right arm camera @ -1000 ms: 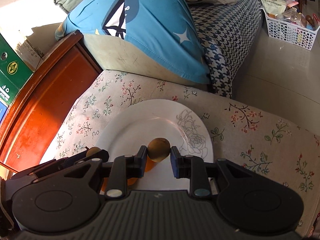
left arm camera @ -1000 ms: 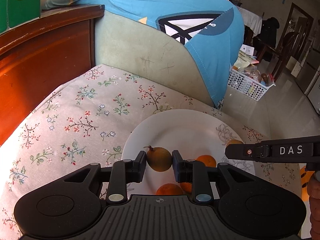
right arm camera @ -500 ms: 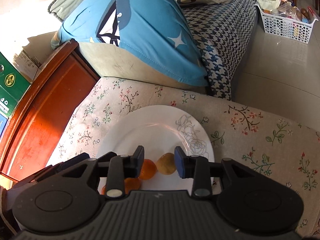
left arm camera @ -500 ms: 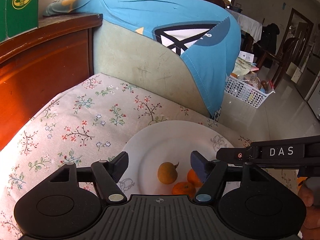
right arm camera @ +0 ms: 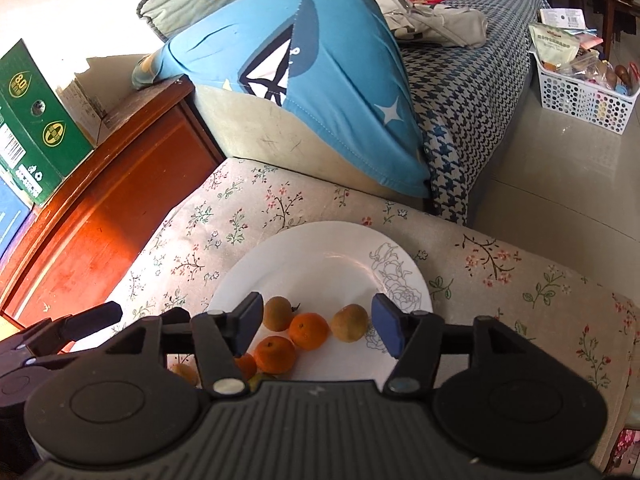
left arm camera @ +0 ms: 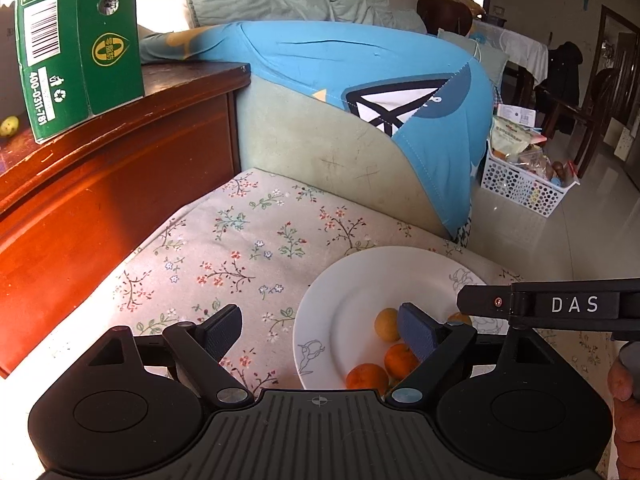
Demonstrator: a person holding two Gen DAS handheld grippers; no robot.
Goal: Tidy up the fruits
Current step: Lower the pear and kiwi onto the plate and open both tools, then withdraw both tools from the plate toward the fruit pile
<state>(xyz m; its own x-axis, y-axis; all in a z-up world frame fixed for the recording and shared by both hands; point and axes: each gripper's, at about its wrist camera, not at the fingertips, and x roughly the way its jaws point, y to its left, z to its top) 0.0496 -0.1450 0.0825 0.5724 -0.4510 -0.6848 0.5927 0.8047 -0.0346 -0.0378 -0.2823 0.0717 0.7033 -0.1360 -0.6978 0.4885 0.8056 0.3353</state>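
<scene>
A white plate (left arm camera: pixel 360 280) lies on a floral cloth (left arm camera: pixel 240 248). On it sit a yellow-brown fruit (left arm camera: pixel 386 324) and two tangerines (left arm camera: pixel 400 360). My left gripper (left arm camera: pixel 320 334) hovers over the plate's left rim, its jaws opening, with only cloth and plate between them. In the right wrist view the plate (right arm camera: pixel 320 256) carries two brown fruits (right arm camera: pixel 279 313) (right arm camera: pixel 351 323) and tangerines (right arm camera: pixel 309 331). My right gripper (right arm camera: pixel 318 326) hangs above them, jaws opening, its pads touching none of them. The right gripper's black body (left arm camera: pixel 560 306) crosses the left view.
A red-brown wooden cabinet (left arm camera: pixel 120 184) with a green carton (left arm camera: pixel 76 48) stands to the left. A blue cushion (left arm camera: pixel 360 80) leans on the sofa arm behind the cloth. A white basket (left arm camera: pixel 524 188) sits on the tiled floor at the right. A houndstooth sofa seat (right arm camera: pixel 472 92) lies beyond.
Both grippers let go of the brown fruits they held; these now rest on the plate. Both sets of jaws spread wide, and both grippers rose and drew back.
</scene>
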